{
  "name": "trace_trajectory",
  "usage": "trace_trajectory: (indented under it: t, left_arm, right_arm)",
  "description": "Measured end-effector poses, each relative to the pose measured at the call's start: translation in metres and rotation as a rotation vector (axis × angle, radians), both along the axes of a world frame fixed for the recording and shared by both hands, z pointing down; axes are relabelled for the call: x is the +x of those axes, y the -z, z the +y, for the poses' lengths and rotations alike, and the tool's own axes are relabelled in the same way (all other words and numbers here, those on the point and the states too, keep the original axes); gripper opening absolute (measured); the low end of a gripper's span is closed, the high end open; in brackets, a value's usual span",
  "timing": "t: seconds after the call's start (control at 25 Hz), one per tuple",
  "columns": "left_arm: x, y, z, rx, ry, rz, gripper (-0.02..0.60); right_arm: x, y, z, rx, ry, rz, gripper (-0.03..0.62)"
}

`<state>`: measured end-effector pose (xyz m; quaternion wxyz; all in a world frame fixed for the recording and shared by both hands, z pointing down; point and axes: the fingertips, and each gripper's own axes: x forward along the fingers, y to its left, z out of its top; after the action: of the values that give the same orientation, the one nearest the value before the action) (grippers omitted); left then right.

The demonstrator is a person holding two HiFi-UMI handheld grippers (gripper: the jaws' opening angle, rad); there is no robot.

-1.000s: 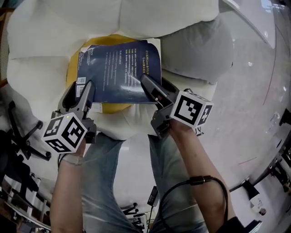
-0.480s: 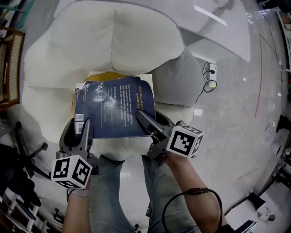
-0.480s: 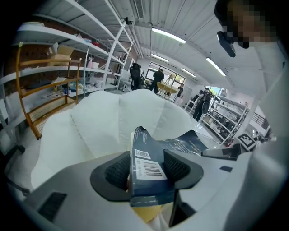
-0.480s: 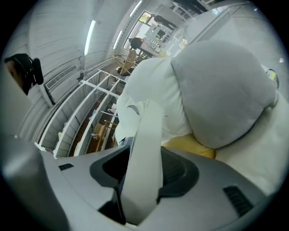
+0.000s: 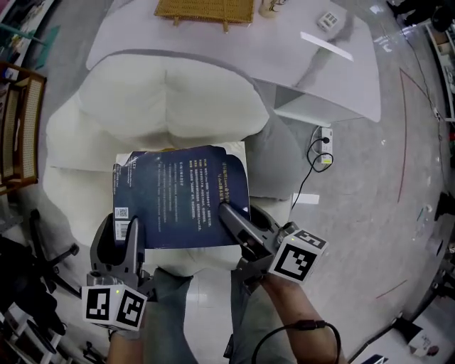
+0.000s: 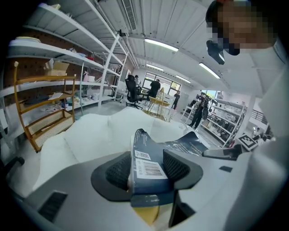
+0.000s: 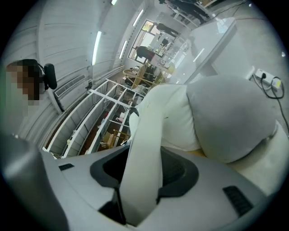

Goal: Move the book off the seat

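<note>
A dark blue book with white print hangs over the seat of a white armchair, held by its near edge. My left gripper is shut on the near left corner, where the barcode label sits between the pads. Its jaws have just closed a little further on the book. My right gripper is shut on the near right corner. In the right gripper view the book stands edge-on as a pale band between the jaws. A bit of yellow cushion shows under the book.
A grey cushion leans at the armchair's right side. Behind the chair stands a white table with a wicker tray. A power strip and cable lie on the floor at the right. A wooden rack is at the left.
The head view has swung up, bringing the chair back and the table into sight. Both grippers keep their hold on the book. The yellow cushion, visible earlier, is now hidden beneath the book.
</note>
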<state>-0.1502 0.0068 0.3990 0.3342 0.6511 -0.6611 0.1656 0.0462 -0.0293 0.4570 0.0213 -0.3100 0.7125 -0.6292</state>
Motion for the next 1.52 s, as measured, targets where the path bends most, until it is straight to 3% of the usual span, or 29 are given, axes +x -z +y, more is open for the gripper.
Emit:
trace_trajectory:
  t: [0.2, 0.48, 0.68, 0.88, 1.12, 1.52]
  left_arm:
    - [-0.003, -0.001, 0.002, 0.038, -0.007, -0.032, 0.222]
    - [0.004, 0.018, -0.003, 0.141, -0.057, -0.02, 0.209]
    - [-0.005, 0.003, -0.005, 0.228, -0.103, 0.025, 0.202]
    - [-0.004, 0.01, -0.004, 0.188, -0.118, -0.008, 0.201]
    - [-0.008, 0.003, -0.004, 0.168, -0.095, 0.074, 0.193]
    - [-0.011, 0.003, -0.013, 0.219, -0.17, 0.093, 0.179]
  right_arm:
    - [-0.004, -0.007, 0.0, 0.037, -0.008, -0.04, 0.202]
    - [0.007, 0.01, 0.0, 0.119, -0.064, -0.051, 0.202]
    - [0.003, 0.004, 0.003, 0.183, -0.11, -0.026, 0.202]
    - [0.0, 0.002, 0.008, 0.137, -0.13, -0.08, 0.201]
    - [0.002, 0.008, 0.006, 0.127, -0.124, -0.027, 0.199]
    - [-0.003, 0.008, 0.011, 0.179, -0.202, -0.087, 0.198]
